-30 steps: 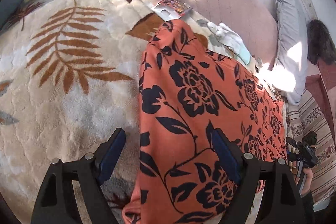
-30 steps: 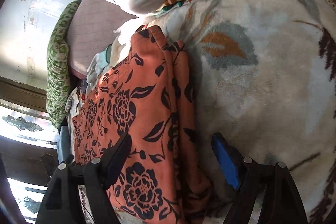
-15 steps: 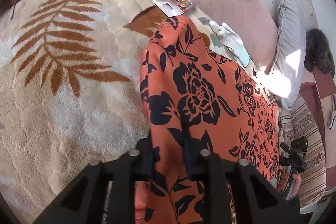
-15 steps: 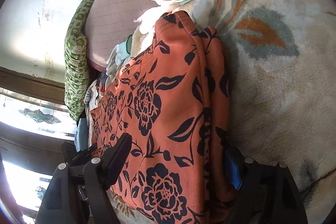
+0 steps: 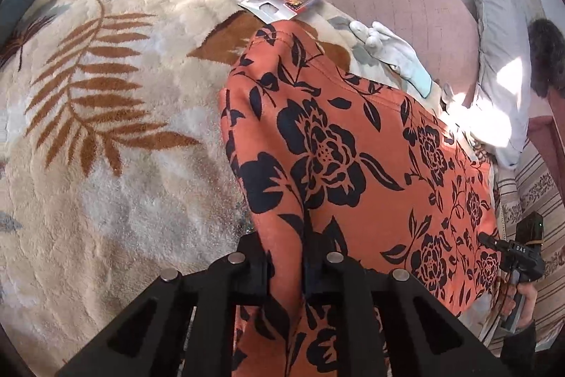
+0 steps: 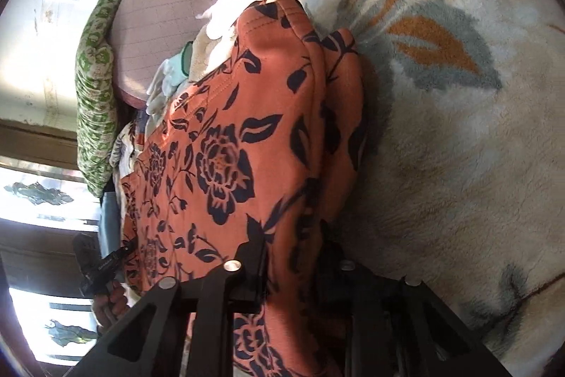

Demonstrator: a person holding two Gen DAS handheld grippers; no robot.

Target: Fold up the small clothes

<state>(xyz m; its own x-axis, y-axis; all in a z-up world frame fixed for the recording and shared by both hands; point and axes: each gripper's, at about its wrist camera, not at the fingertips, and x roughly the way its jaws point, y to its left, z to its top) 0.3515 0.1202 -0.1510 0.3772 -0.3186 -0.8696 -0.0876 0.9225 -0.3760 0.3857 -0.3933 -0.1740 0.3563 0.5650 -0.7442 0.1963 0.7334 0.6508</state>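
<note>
One fleece blanket with a leaf pattern carried one orange floral garment, its long axis running away from both claws toward the far waistband. The left gripper and right gripper, two in all, had each just clenched on an opposite near corner, cloth pinched between the jaws. One white glove lay beyond.

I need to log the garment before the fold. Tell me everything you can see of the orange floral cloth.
The orange floral cloth looks like soft knit printed with dark roses and leaves, with stitched hems. It lies on the fleecy leaf-pattern blanket, one side doubled over. The left gripper and right gripper, jaws just closed, each pinch its near edge.
</note>
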